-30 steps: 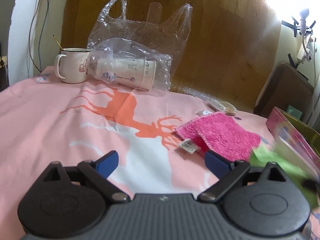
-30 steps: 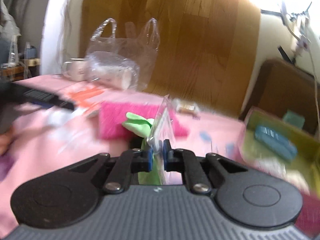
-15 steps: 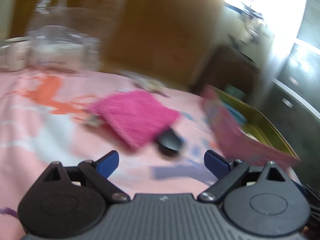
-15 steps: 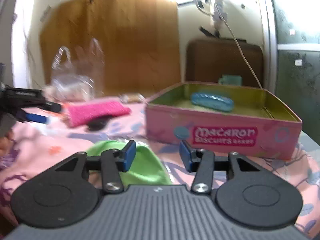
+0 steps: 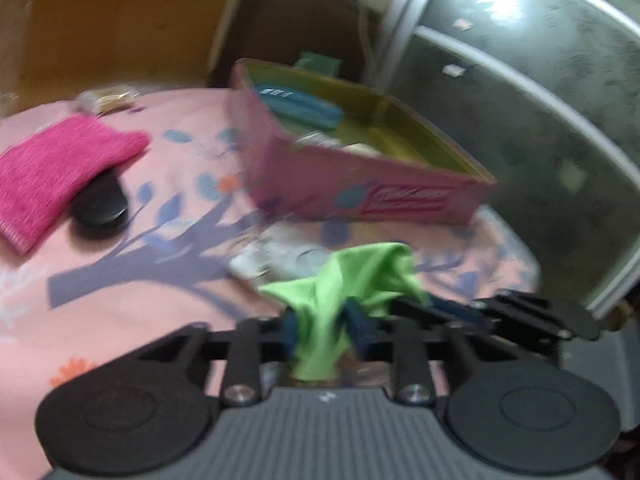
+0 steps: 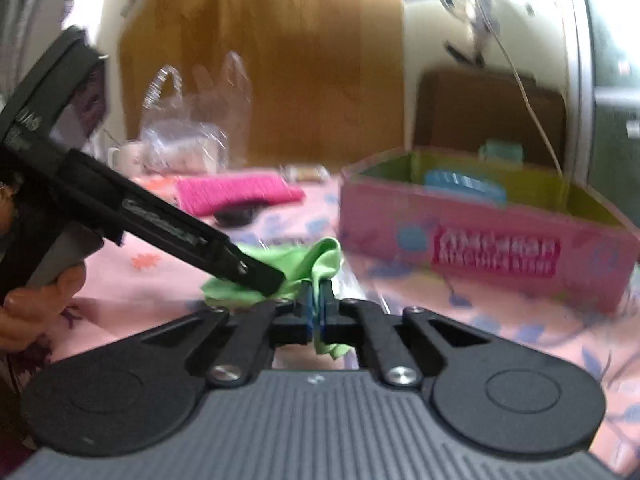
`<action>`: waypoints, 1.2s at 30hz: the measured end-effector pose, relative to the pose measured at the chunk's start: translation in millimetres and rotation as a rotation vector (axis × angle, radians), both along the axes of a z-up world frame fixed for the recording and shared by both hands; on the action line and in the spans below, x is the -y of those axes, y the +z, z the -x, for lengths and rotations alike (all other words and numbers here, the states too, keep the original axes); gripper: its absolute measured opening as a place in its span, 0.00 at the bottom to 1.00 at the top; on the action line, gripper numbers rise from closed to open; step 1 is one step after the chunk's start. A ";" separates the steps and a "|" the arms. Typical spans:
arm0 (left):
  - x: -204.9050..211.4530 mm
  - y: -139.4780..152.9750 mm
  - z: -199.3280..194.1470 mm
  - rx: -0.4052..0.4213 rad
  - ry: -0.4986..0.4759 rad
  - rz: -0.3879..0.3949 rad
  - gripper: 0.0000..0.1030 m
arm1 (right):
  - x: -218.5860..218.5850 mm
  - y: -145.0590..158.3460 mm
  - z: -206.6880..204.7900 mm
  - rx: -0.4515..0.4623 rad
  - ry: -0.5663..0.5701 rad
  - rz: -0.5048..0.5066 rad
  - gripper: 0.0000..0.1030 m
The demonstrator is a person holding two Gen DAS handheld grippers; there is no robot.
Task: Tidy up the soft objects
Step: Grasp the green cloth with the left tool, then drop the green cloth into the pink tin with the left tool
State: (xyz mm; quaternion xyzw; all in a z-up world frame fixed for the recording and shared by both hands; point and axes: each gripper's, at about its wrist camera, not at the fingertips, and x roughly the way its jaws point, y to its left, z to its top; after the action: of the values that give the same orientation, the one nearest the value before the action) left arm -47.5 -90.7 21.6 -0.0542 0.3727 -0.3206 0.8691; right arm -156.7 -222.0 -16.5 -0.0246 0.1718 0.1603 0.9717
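Observation:
A green cloth lies bunched on the pink tablecloth in front of a pink biscuit tin. My left gripper is shut on one end of the green cloth. My right gripper is shut on another part of the same cloth; the left gripper's fingers reach into it from the left. A pink knitted cloth lies further left, also in the right wrist view. The tin holds a blue item.
A black round object sits partly under the pink cloth. A clear wrapper lies beside the green cloth. A clear plastic bag and a white mug stand at the back. A grey cabinet is right of the tin.
The left gripper swung right from the pink cloth to the green cloth and closed on it. The right gripper, open half a second ago, has closed on the green cloth.

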 end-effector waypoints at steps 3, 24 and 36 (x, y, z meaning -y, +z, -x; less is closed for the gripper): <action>10.7 23.6 -5.5 0.063 -0.005 0.010 0.20 | -5.0 10.2 4.0 0.078 0.007 0.016 0.06; 73.4 60.6 -112.9 0.171 0.172 -0.003 0.74 | 103.2 28.5 -115.2 0.109 -0.486 -0.024 0.47; -56.4 20.2 -50.3 0.037 0.271 0.006 0.74 | 56.1 9.3 -46.1 -0.053 -0.030 -0.206 0.72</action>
State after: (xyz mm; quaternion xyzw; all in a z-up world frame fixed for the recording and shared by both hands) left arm 2.8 -34.2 41.7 -0.1009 0.3449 -0.2022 0.9110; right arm -110.6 -278.1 -7.2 0.0821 0.1804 0.1633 0.9665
